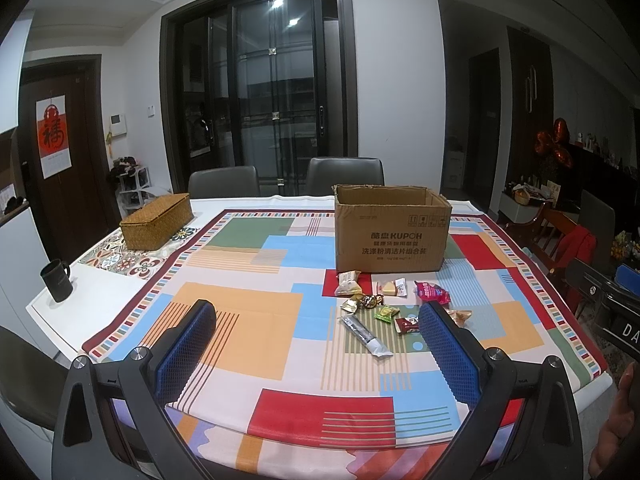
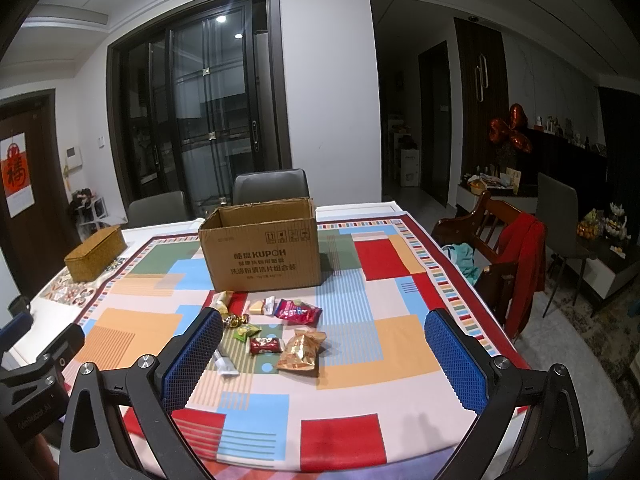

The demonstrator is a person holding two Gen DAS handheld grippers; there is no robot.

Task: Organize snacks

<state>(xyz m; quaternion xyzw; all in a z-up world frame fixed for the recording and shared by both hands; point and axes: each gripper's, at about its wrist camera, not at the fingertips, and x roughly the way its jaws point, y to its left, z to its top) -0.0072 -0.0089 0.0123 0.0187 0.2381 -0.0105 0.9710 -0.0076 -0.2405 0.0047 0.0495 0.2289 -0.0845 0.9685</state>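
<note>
Mug [image 1: 57,281] at far left, wicker box [image 1: 157,221] upper left on the bench [image 1: 248,336]. Left gripper [image 1: 318,322] low in frame, fingers wide apart, nothing held. Snacks [image 1: 384,312] scattered centre-right, just before the carton [image 1: 394,229], none inside yet by the look of it. Right gripper [image 2: 324,332] likewise spread wide, empty, gold bag [image 2: 301,349] between its fingers. Best to take one packet at a time, pinching across the narrow side, lifting clear of the carton wall before dropping in.
</note>
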